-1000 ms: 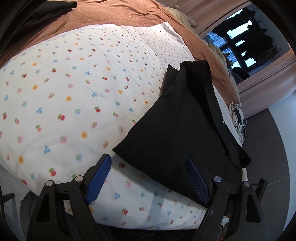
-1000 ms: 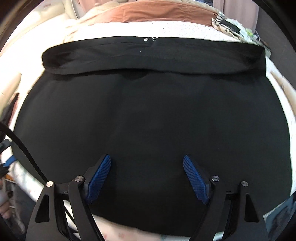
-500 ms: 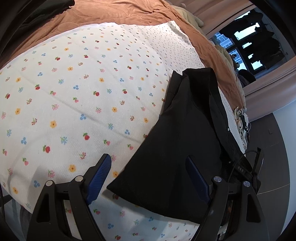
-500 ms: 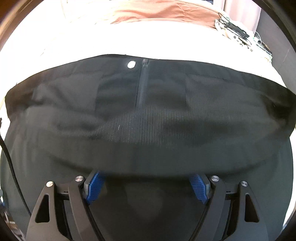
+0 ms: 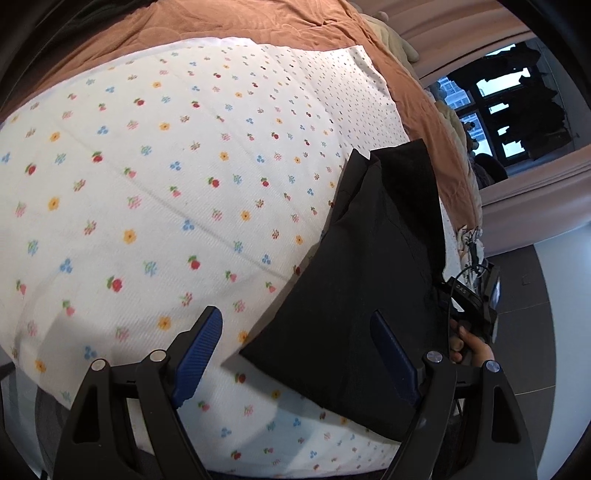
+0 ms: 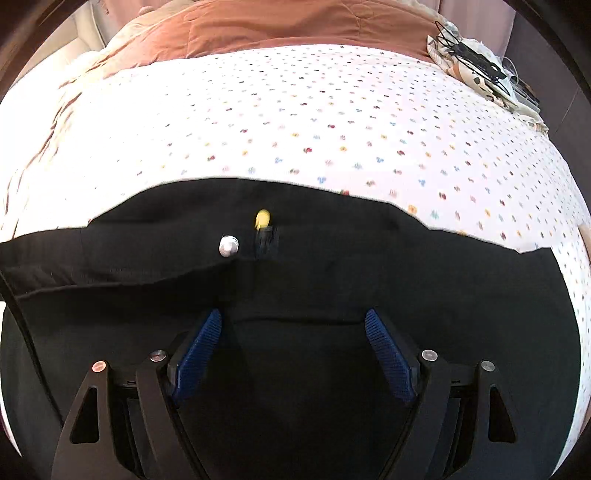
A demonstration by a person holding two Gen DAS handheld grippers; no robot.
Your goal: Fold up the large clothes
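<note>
Black trousers [image 5: 369, 280] lie folded on a white floral sheet [image 5: 166, 184] over the bed. In the right wrist view the trousers [image 6: 332, 280] fill the lower half, with the waistband, a silver button [image 6: 228, 245] and a yellow zipper pull [image 6: 262, 218] facing up. My left gripper [image 5: 295, 347] is open and empty, hovering over the near left corner of the trousers. My right gripper [image 6: 293, 347] is open and empty, low over the waistband area. The right gripper's body and the hand holding it [image 5: 474, 343] show at the right in the left wrist view.
A brown blanket [image 5: 221, 26] covers the far part of the bed. A patterned cloth with black cables [image 6: 480, 70] lies at the far right bed corner. A window [image 5: 509, 107] and grey floor [image 5: 535, 332] lie to the right of the bed.
The right gripper moved forward over the trousers, so the waistband and the sheet beyond came into view. The left gripper shifted a little toward the trousers' corner. Both stayed open.
</note>
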